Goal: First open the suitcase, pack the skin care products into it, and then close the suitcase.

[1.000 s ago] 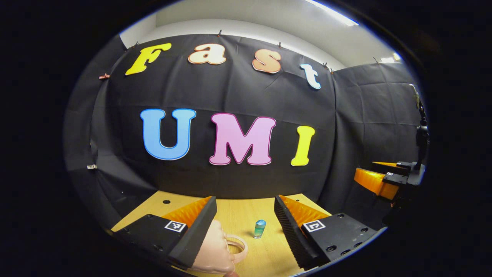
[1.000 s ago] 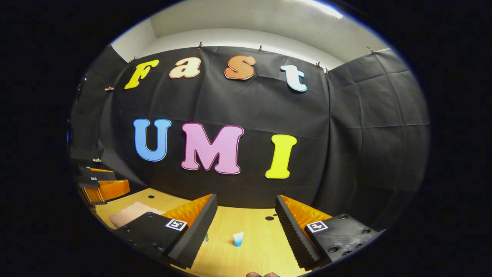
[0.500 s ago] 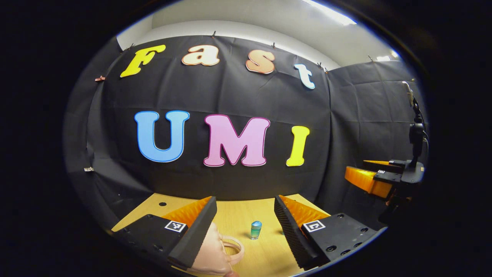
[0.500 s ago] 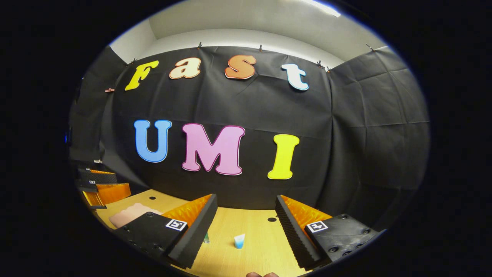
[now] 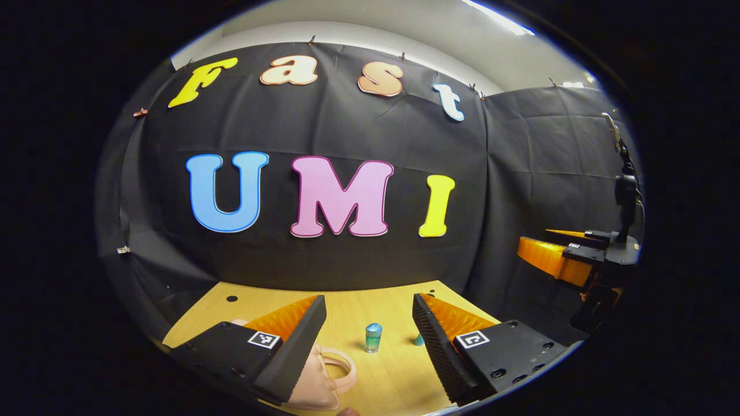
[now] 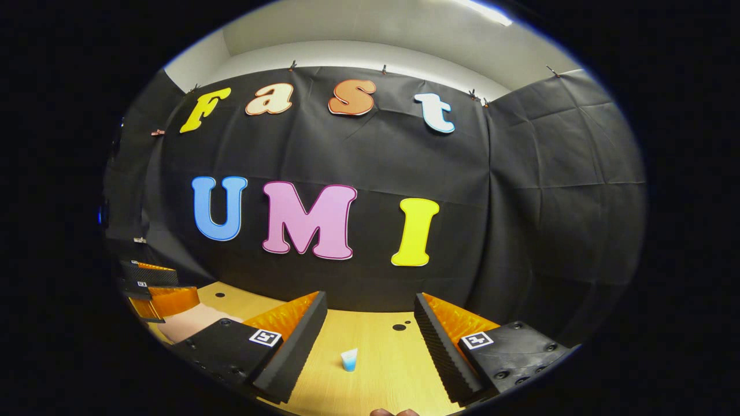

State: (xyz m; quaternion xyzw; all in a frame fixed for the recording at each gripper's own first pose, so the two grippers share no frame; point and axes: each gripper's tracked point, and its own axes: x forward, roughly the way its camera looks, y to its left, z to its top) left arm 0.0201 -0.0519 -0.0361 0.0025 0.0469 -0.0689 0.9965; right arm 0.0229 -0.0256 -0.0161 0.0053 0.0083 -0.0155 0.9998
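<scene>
over the last second both cameras have tipped a little downward and forward, so more of the wooden table (image 5: pixel 393 312) has come into sight and the items sit higher between the fingers; nothing on the table itself has shifted. i read this as the opening approach: the suitcase lid is not yet lifted and no product is packed. the left tongs (image 5: pixel 369 341) are spread wide, holding nothing, hovering above the table, and the right tongs (image 6: pixel 370 341) are likewise spread and empty. the pink suitcase (image 5: pixel 321 378) lies at about 7 o'clock in the left gripper view, half hidden under the left finger, a soft rounded case with a looped handle at its near end, apparently closed. a small green bottle (image 5: pixel 373 337) with a blue cap stands upright near 6 o'clock, apart from the suitcase. in the right gripper view a small pale blue tube (image 6: pixel 348 359) stands at 6 o'clock.
</scene>
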